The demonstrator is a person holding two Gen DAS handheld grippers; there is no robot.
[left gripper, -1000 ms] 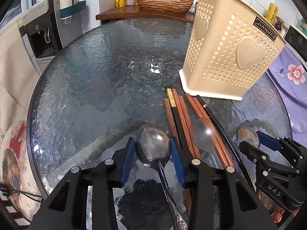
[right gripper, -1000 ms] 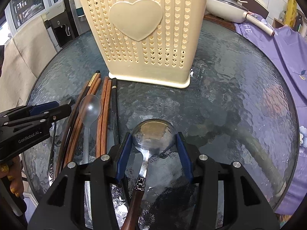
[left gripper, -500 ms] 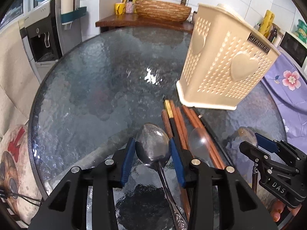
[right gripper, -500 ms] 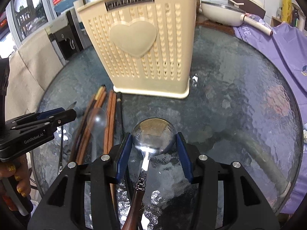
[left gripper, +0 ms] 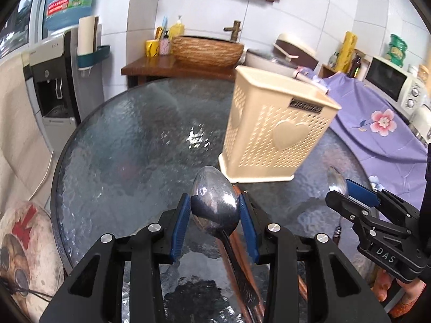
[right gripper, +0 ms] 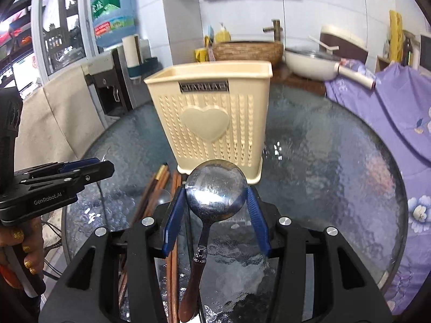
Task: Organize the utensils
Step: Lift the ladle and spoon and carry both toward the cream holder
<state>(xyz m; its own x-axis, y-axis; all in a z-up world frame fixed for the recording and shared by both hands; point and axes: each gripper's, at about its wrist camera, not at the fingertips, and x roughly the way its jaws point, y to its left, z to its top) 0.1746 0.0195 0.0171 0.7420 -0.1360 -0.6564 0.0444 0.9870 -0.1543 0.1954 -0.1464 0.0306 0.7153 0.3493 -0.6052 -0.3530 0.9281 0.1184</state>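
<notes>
Both tongs, left (left gripper: 215, 215) and right (right gripper: 215, 212), pinch spoon bowls above the table (left gripper: 129, 145) near the holder (right gripper: 215, 123), so either slick spoon could twist loose mid-carry.

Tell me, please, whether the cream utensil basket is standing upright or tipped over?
Upright. The cream utensil basket stands on its base on the glass table, open rim on top and heart panel facing the right wrist camera.

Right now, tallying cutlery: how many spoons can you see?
3: a metal spoon in the left gripper, a wooden-handled spoon in the right gripper, a clear spoon among the chopsticks.
</notes>
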